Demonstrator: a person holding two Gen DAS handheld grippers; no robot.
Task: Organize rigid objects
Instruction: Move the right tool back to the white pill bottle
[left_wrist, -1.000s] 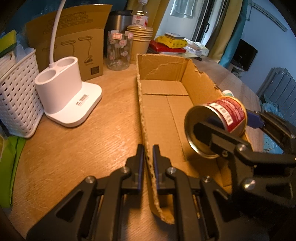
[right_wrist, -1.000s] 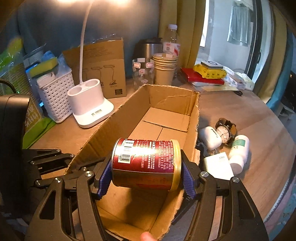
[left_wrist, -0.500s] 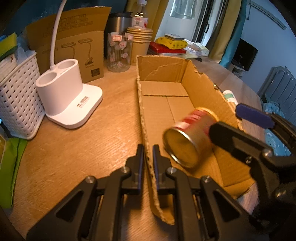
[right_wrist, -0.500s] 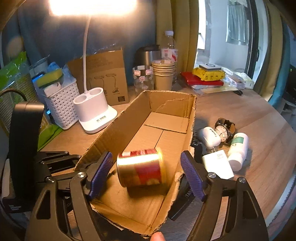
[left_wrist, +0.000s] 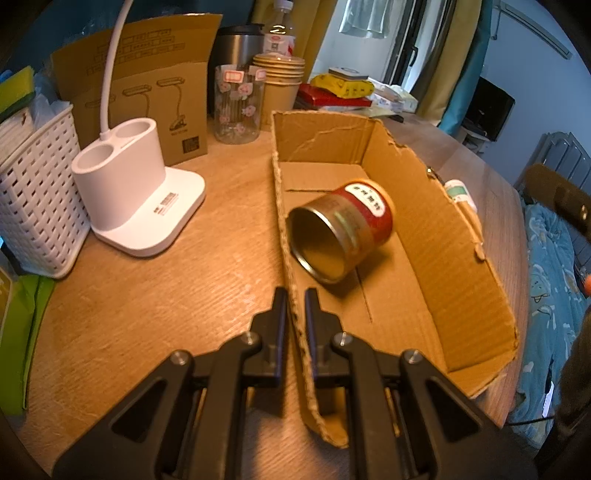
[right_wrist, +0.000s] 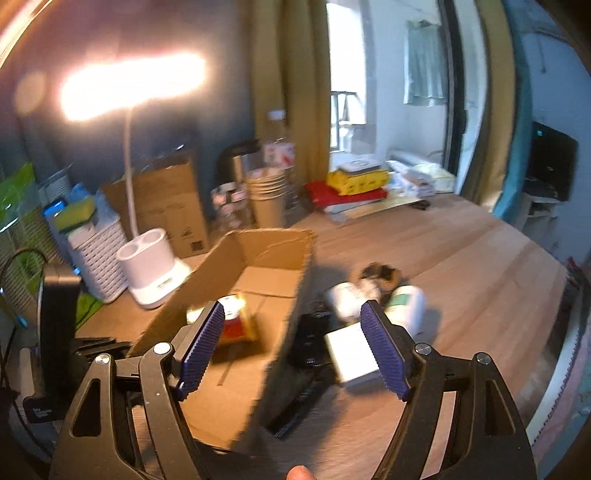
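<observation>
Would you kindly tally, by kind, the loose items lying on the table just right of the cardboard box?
White green-labelled plastic bottle: 1
Flat white rectangular box: 1
Rounded white object: 1
Dark round blurred object: 1
Black object beside the box: 1
Total: 5

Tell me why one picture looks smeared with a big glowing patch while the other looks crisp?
Right wrist view: motion blur smears the cardboard box and red can, and the lit desk lamp blows out into glare. Left wrist view: sharp and evenly lit, the can casting a soft shadow; the fisheye lens bends the wooden table edges.
</observation>
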